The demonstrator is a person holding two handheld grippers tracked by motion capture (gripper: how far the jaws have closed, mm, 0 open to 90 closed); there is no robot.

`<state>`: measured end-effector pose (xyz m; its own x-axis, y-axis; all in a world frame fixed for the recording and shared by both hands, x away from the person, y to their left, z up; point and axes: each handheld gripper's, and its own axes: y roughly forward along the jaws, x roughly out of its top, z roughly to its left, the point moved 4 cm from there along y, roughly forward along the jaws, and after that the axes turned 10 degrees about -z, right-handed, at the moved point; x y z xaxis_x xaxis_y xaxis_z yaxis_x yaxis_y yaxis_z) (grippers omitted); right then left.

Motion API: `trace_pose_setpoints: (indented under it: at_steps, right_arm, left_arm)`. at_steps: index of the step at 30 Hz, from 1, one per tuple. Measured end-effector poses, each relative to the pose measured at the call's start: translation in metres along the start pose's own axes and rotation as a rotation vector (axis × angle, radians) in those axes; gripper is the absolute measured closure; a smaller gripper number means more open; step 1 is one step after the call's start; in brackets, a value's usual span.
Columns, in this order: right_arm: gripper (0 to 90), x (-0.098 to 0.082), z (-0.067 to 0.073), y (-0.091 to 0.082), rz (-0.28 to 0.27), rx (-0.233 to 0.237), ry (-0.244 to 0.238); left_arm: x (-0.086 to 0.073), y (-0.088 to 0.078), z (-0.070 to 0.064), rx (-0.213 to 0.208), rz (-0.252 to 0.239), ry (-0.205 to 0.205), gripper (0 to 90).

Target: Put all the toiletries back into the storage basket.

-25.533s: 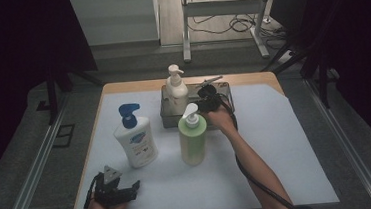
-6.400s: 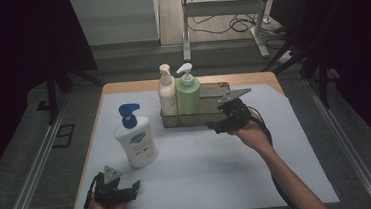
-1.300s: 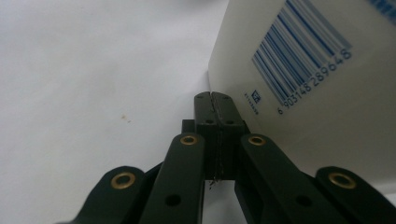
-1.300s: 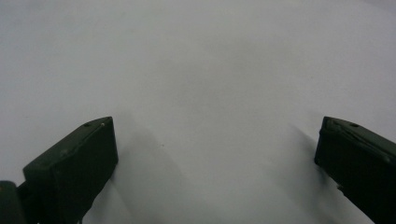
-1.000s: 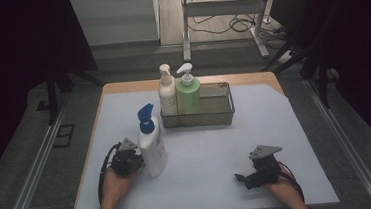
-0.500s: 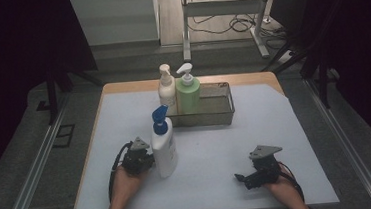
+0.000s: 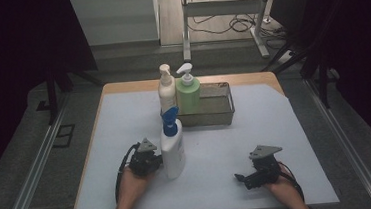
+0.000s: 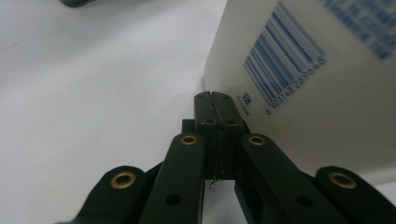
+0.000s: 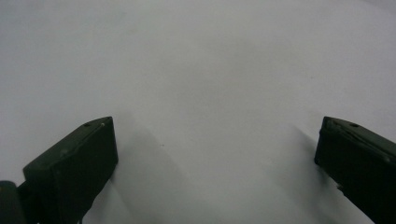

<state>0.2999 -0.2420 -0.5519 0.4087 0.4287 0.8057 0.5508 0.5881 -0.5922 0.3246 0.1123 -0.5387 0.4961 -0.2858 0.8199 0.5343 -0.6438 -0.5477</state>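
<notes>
Left gripper view has the left gripper's [image 8: 215, 100] fingers pressed together against the tall white blue-pump bottle [image 7: 173, 148] mid-table (right gripper [image 7: 245, 178] fingers apart, idle), so a high nudge could topple it.

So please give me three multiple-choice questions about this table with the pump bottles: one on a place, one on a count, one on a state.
1. Where does the white pump bottle with the blue top stand?
A. in the metal wire basket
B. on the white table mat beside the left gripper
C. beside the right gripper

2. How many pump bottles stand in the metal wire basket?
A. one
B. two
C. three

3. How are the jaws of the left gripper?
A. shut, with nothing between them
B. wide open
C. clamped around the bottle

Answers: 1 B, the high view shows it upright on the mat next to that gripper. 2 B, a cream bottle and a green bottle. 3 A, the left gripper view shows the tips pressed together beside the bottle's barcode.
</notes>
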Motion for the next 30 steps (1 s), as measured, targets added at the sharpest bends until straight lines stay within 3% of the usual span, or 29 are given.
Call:
trace_pose_setpoints:
  at_steps: [12, 30]
  right_arm:
    - [0.0, 0.000, 0.000, 0.000, 0.000, 0.000, 0.000]
    - [0.0, 0.000, 0.000, 0.000, 0.000, -0.001, -0.001]
  left_arm:
    - [-0.005, -0.007, -0.008, -0.014, -0.005, -0.018, 89.4]
    - [-0.011, -0.006, -0.042, -0.078, 0.027, 0.019, 89.4]
